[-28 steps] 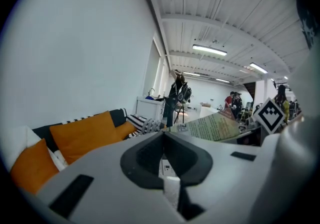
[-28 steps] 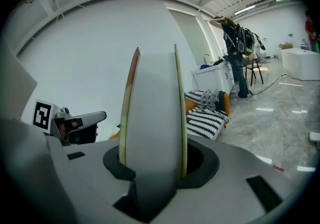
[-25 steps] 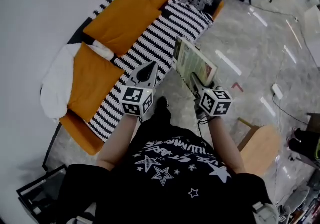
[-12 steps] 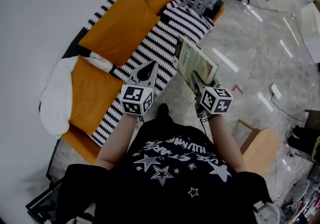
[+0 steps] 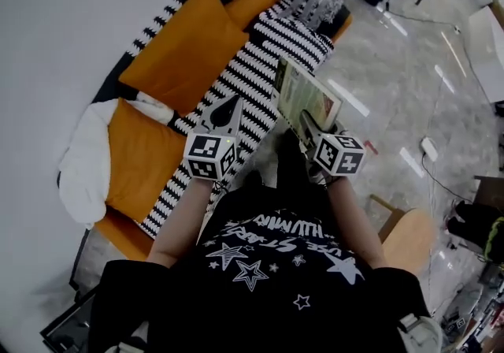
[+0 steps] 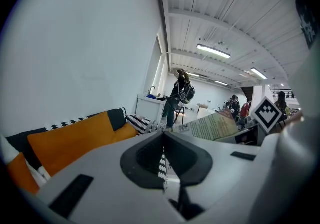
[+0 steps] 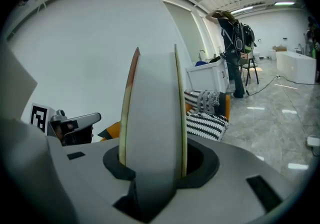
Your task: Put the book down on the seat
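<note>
Beside the sofa, our right gripper clamps the book upright for carrying; left gripper seems spare, fingers pressed together, empty.

Sofa ahead of me, book at its front edge.
The seat runs along the wall, with back cushions behind it, a pillow at its near left end and a throw at its far end. My left tool hangs over the seat's front edge. To its right, my right tool holds the book on edge. A stool stands on the floor at my right.
</note>
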Demonstrator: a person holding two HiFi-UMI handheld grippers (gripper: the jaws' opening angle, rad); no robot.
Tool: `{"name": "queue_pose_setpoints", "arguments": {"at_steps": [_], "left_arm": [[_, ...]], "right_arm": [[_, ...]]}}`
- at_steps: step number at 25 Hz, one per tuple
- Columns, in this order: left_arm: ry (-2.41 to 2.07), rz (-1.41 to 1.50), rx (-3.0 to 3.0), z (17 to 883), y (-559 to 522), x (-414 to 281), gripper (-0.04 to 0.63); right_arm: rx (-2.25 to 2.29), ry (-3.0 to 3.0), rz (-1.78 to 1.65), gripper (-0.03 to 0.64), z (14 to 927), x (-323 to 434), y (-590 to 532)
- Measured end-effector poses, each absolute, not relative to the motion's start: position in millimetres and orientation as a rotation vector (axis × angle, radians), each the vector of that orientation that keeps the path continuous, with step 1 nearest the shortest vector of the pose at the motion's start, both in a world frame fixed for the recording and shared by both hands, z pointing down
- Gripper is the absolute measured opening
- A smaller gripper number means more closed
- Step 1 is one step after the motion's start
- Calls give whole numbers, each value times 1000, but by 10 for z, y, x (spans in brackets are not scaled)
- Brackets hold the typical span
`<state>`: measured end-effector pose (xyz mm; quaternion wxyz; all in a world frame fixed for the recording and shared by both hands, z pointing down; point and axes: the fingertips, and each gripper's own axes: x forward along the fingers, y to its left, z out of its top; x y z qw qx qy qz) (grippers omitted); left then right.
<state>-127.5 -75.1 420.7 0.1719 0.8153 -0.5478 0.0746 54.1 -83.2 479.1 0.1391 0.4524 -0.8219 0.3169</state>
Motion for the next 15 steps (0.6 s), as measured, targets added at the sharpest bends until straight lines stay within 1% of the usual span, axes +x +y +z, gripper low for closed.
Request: {"name": "queue_pose_setpoints", "arguments": {"at_steps": [9, 15], "left_arm": [[-1648, 225, 2204, 4368, -1336, -1399, 8], [-1671, 282, 2181, 4413, -1988, -1253, 8]], "right_arm": [[1206, -2370, 983, 170, 5099, 456, -1684], [1117, -2341, 1003, 170, 5322, 529, -2318]]}}
